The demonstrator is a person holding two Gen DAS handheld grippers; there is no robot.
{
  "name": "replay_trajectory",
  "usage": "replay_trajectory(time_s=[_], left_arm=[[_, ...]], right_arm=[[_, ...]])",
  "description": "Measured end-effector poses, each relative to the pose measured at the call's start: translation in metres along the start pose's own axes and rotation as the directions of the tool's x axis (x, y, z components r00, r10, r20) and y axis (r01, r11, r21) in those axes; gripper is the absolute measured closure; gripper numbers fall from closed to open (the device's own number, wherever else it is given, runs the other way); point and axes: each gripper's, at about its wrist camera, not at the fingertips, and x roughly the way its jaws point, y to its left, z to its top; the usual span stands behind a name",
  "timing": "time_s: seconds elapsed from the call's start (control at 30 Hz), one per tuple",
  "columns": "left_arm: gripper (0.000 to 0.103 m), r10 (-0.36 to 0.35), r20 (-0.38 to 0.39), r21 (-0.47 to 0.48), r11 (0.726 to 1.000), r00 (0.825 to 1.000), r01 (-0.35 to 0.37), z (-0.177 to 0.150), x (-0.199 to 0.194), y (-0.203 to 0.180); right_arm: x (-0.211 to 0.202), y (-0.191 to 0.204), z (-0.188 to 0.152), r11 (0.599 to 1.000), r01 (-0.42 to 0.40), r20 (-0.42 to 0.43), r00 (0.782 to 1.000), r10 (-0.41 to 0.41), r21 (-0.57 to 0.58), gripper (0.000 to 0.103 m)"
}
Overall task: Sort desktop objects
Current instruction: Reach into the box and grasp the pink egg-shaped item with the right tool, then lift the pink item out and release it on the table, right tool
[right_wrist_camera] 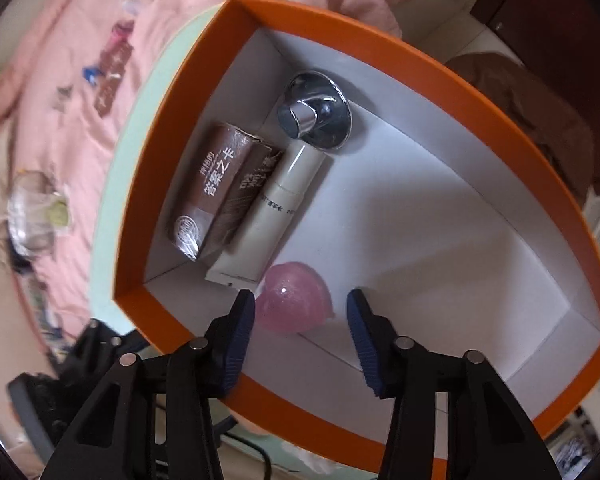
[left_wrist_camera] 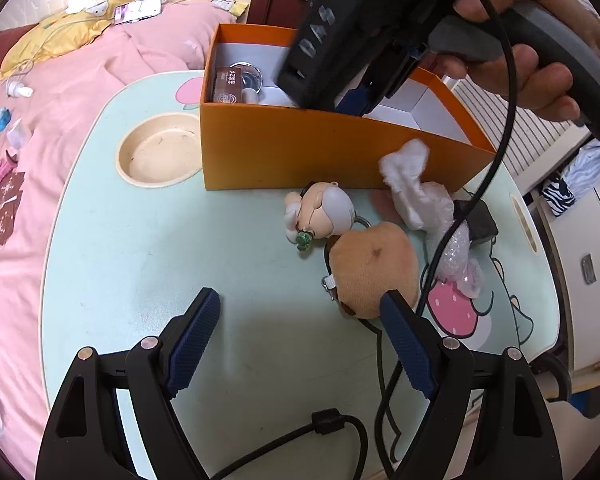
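Right wrist view looks straight down into the open orange cardboard box with white lining [right_wrist_camera: 480,92], where the right claw [right_wrist_camera: 300,316] hangs with its jaws spread wide. A translucent pink rounded ball [right_wrist_camera: 296,300] lies on the box floor between the two blue ribbed fingers [right_wrist_camera: 238,344], nearer the one at 9 o'clock, and whether it touches that pad cannot be told. Beyond it, toward 11 o'clock, a cream plastic tube [right_wrist_camera: 276,204] lies beside a brown printed card carton [right_wrist_camera: 212,196], and a shiny metal knob on a round base [right_wrist_camera: 316,114] sits at their far end.

Left wrist view shows the left claw [left_wrist_camera: 300,320] low over the pale green cartoon-printed desk [left_wrist_camera: 160,264], jaws wide and holding nothing. A tan plush pad [left_wrist_camera: 372,268] lies at its 1 o'clock, just beside the right-hand finger. Farther toward 12 o'clock is a small grey-haired doll figure [left_wrist_camera: 324,212], then a crumpled white tissue wad [left_wrist_camera: 412,184] against the box wall. A piece of clear bubble wrap [left_wrist_camera: 456,256] and a dark grey block [left_wrist_camera: 480,220] lie at 2 o'clock. A shallow beige round dish [left_wrist_camera: 160,156] sits at 11 o'clock. A pink bedspread [left_wrist_camera: 60,100] strewn with small items lies beyond the desk.
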Motion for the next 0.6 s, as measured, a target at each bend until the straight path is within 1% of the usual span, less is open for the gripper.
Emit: replay_trajectory(time_s=[0.03,0.13,0.23,0.3,0.33,0.4,0.47,0.53,0.6], left_arm=[[0.021,-0.003,0.000,-0.002,1.000,1.000,0.003,-0.001,0.000,0.000],[0.021,-0.012,0.003,-0.006,1.000,1.000,0.012,-0.001,-0.011,0.013],[0.021,-0.018,0.006,-0.015,1.000,1.000,0.018,0.005,-0.008,0.021],[0.021,-0.020,0.006,-0.023,1.000,1.000,0.021,0.010,-0.006,0.021],[0.021,-0.022,0.005,-0.027,0.999,1.000,0.022,0.011,-0.006,0.021],[0.021,-0.024,0.004,-0.035,0.999,1.000,0.024,0.011,-0.007,0.021],[0.021,-0.027,0.003,-0.044,0.999,1.000,0.027,0.012,-0.008,0.022],[0.020,-0.030,0.004,-0.056,0.998,1.000,0.030,0.013,-0.010,0.024],[0.021,-0.019,0.019,-0.100,0.995,1.000,0.021,0.012,-0.012,0.029]], right_arm=[[-0.002,0.002,-0.001,0.999,0.036,0.004,0.999,-0.036,-0.014,0.079],[-0.008,-0.002,-0.003,0.999,0.037,0.012,0.999,-0.036,-0.025,0.080],[-0.017,-0.013,-0.005,1.000,-0.007,0.045,0.999,0.007,0.003,0.080],[-0.026,-0.023,-0.008,0.999,-0.029,0.088,0.996,0.027,0.021,0.080],[-0.035,-0.027,-0.015,0.998,-0.048,0.124,0.991,0.044,0.027,0.081],[-0.054,-0.033,-0.028,0.995,-0.088,0.198,0.977,0.079,0.037,0.081],[-0.073,-0.040,-0.042,0.991,-0.128,0.272,0.956,0.112,0.045,0.081],[-0.093,-0.046,-0.056,0.984,-0.169,0.344,0.928,0.143,0.049,0.081],[-0.111,-0.050,-0.075,0.975,-0.220,0.413,0.892,0.185,0.038,0.081]])
